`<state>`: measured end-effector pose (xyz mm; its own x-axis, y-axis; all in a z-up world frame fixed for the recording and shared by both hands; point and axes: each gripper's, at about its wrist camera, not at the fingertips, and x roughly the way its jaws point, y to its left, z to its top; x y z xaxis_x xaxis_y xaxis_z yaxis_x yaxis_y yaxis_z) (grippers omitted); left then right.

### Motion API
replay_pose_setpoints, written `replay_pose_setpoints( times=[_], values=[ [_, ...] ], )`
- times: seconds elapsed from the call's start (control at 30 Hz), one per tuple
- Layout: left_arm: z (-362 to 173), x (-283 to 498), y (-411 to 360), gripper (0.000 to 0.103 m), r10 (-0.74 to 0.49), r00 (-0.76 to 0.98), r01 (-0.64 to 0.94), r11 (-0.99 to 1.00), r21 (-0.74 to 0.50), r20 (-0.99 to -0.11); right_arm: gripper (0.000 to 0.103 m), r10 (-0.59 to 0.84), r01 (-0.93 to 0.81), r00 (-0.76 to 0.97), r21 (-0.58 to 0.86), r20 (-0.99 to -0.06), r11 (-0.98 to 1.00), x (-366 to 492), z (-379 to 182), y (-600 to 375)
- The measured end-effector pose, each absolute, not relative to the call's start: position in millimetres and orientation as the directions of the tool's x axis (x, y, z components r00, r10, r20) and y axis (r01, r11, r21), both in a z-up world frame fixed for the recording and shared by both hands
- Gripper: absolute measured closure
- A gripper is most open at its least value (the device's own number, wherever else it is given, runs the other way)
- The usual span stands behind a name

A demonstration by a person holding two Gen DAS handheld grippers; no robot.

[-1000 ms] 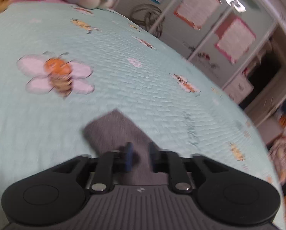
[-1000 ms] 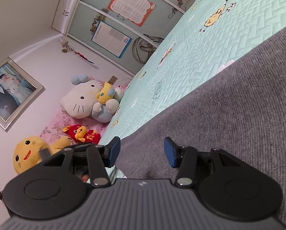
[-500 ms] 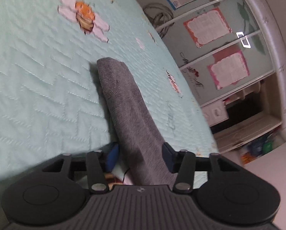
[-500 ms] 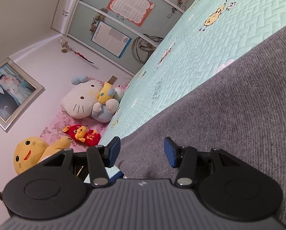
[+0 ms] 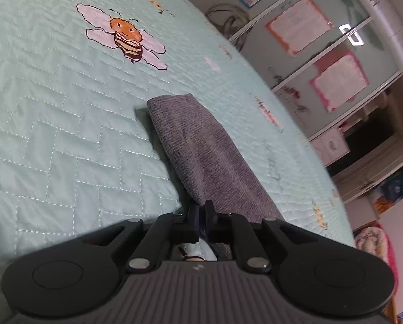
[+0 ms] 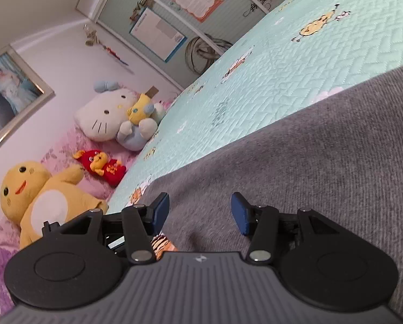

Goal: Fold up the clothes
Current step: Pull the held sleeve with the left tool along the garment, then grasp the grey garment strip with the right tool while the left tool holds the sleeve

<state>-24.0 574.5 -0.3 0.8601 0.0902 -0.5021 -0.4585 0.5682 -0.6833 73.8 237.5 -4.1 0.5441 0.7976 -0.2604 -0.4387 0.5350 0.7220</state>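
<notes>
Both grippers sit low over the mint quilted bedspread [image 5: 66,135] — I see the left gripper [image 5: 201,210] pressed together on the near edge of the grey garment [image 5: 201,148], a folded strip running away from me toward the embroidered bee [image 5: 126,40]. On my other feed the right gripper [image 6: 200,210] is spread wide, its blue pads [image 6: 161,210] resting over the same grey cloth [image 6: 309,175] without gripping it — plush toys [image 6: 115,118] sit beyond by the wall.
</notes>
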Motion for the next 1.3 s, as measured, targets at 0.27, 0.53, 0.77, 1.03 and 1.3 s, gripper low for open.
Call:
replay_pose_setpoints(
  times=[0.27,0.53,0.77,1.03,1.3],
  values=[
    [32,-45,546,0.096,0.117,0.879,-0.419,0.652,-0.632,-0.463,0.051,0.698,-0.397,0.656,0.656,-0.286,0.642,67,35,198],
    [50,-20,442,0.069,-0.175,0.871,-0.143,0.804,-0.578,-0.459,0.051,0.62,-0.462,0.613,0.415,-0.49,0.784,109,65,170],
    [-2,6,418,0.092,-0.256,0.84,-0.102,0.791,-0.603,-0.479,0.051,0.666,-0.673,0.39,0.296,-0.636,0.677,178,50,202],
    [-17,10,430,0.097,-0.295,0.84,-0.103,0.737,-0.668,-0.455,0.049,0.747,-0.71,0.082,0.487,-0.66,0.508,219,16,232],
    [-13,11,420,0.097,-0.242,0.849,-0.101,0.798,-0.595,-0.469,0.094,0.702,-0.843,0.259,0.199,-0.664,0.499,155,43,242]
  ],
)
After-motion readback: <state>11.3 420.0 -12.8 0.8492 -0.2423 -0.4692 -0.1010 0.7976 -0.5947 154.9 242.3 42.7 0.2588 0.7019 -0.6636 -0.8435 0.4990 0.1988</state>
